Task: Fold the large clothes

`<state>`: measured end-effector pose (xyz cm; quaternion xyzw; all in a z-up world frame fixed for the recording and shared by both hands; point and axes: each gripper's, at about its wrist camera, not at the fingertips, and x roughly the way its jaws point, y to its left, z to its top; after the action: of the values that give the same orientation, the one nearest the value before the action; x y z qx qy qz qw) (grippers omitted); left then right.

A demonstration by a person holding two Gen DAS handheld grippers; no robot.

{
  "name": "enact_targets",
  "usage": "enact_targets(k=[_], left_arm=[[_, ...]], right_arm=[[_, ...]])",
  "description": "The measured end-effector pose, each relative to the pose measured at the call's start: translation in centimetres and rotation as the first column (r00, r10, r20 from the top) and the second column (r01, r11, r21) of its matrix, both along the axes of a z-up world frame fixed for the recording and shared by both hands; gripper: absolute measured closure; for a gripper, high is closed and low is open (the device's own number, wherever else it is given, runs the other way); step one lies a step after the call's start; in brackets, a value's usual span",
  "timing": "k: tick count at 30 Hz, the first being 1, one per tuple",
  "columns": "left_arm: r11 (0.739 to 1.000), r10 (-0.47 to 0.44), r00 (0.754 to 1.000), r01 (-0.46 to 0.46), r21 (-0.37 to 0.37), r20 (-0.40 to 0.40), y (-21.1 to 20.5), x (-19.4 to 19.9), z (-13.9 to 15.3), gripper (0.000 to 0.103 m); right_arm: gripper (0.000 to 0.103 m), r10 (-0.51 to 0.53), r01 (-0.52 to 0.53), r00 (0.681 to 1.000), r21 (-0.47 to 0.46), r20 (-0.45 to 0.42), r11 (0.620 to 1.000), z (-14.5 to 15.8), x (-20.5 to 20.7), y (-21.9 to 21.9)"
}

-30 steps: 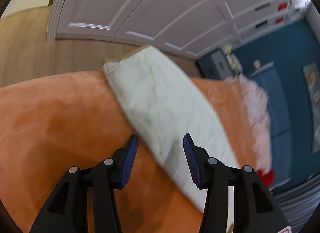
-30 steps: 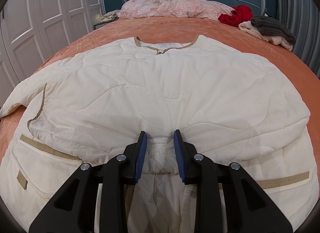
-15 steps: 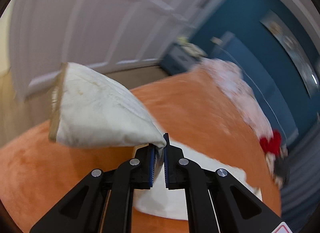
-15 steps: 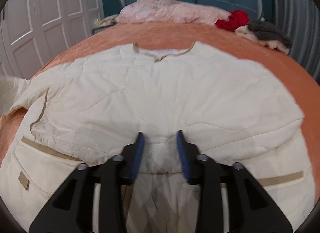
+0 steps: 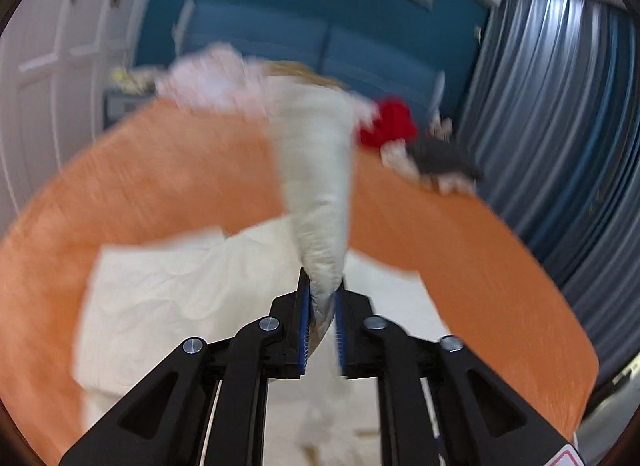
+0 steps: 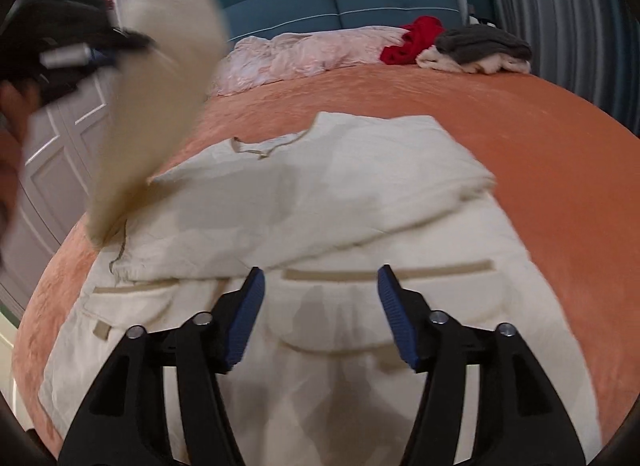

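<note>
Pinching sleeve (image 5: 320, 201): L gripper (image 5: 321, 322) (R gripper (image 6: 320, 306) wide, free).

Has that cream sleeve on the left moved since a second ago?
Yes. The sleeve, clamped in the left hand-held gripper, has gone from lying flat off the orange bed's left edge to lifted above it, swinging inward over the jacket body.

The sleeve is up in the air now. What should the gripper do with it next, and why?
Probably the left gripper should carry the sleeve across and lay it flat on the jacket. It is shut on the sleeve, which hangs lifted above the jacket's body on the orange bed. The right gripper is open over the lower jacket, holding nothing.
</note>
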<state>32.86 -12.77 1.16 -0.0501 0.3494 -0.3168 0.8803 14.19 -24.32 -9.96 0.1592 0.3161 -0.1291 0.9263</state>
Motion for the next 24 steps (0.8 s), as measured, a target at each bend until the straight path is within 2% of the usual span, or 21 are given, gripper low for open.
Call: enact_targets(k=[1, 2, 3, 5, 8, 12, 16, 19, 21, 22, 23, 24], left_arm=[[1.0, -0.025, 0.998, 0.025, 0.011, -0.053, -1.4, -0.5, -1.9, 0.078], [0.999, -0.033, 0.995, 0.035, 0.018, -0.095, -2.3, -1.0, -3.6, 0.056], [0.999, -0.03, 0.993, 0.032, 0.021, -0.114, -2.5, -1.4, -4.8, 0.044], [1.0, -0.012, 0.987, 0.014, 0.009, -0.159, -2.3, -2.2, -7.3, 0.043], [0.999, 0.024, 0.972, -0.032, -0.03, -0.233, 0.3, -1.9, -9.2, 0.042], [0.981, 0.153, 0.947, -0.18, -0.074, -0.284, 6.6, 1.0, -9.5, 0.042], [0.945, 0.293, 0.907, -0.322, -0.05, -0.303, 12.0, 4.8, -9.3, 0.042], [0.923, 0.361, 0.883, -0.384, -0.021, -0.3, 14.3, 6.2, -9.6, 0.042], [0.916, 0.385, 0.874, -0.401, 0.007, -0.297, 14.9, 6.9, -10.0, 0.042], [0.915, 0.39, 0.871, -0.404, 0.017, -0.298, 15.0, 7.2, -10.3, 0.042], [0.914, 0.393, 0.869, -0.404, 0.026, -0.301, 15.0, 7.3, -10.7, 0.042], [0.914, 0.396, 0.868, -0.405, 0.035, -0.299, 14.9, 7.2, -10.9, 0.042]], right_arm=[[0.043, -0.004, 0.004, 1.0, 0.01, -0.002, 1.0, 0.0, -0.5, -0.5], [0.042, -0.005, 0.005, 1.0, 0.021, -0.006, 1.0, -0.1, -0.9, -1.0], [0.04, -0.005, 0.006, 1.0, 0.029, -0.01, 1.0, -0.1, -1.1, -1.4], [0.036, -0.006, 0.007, 1.0, 0.048, -0.01, 0.999, -0.1, -1.4, -2.2], [0.03, -0.006, 0.005, 1.0, 0.091, 0.014, 0.996, 0.5, -0.8, -3.8], [0.024, -0.029, 0.022, 0.998, 0.138, 0.048, 0.99, 1.6, 1.3, -6.1], [0.024, -0.075, 0.063, 0.995, 0.178, 0.06, 0.982, 2.1, 4.3, -8.5], [0.024, -0.096, 0.091, 0.995, 0.189, 0.02, 0.978, 1.5, 7.3, -9.5], [0.024, -0.091, 0.101, 0.994, 0.18, -0.064, 0.978, 0.1, 9.6, -9.8], [0.026, -0.08, 0.1, 0.991, 0.198, -0.104, 0.975, -1.0, 10.7, -10.0], [0.046, -0.058, 0.086, 0.99, 0.233, -0.125, 0.969, -1.8, 11.4, -10.1], [0.075, -0.033, 0.067, 0.99, 0.255, -0.136, 0.965, -2.1, 11.9, -10.0]])
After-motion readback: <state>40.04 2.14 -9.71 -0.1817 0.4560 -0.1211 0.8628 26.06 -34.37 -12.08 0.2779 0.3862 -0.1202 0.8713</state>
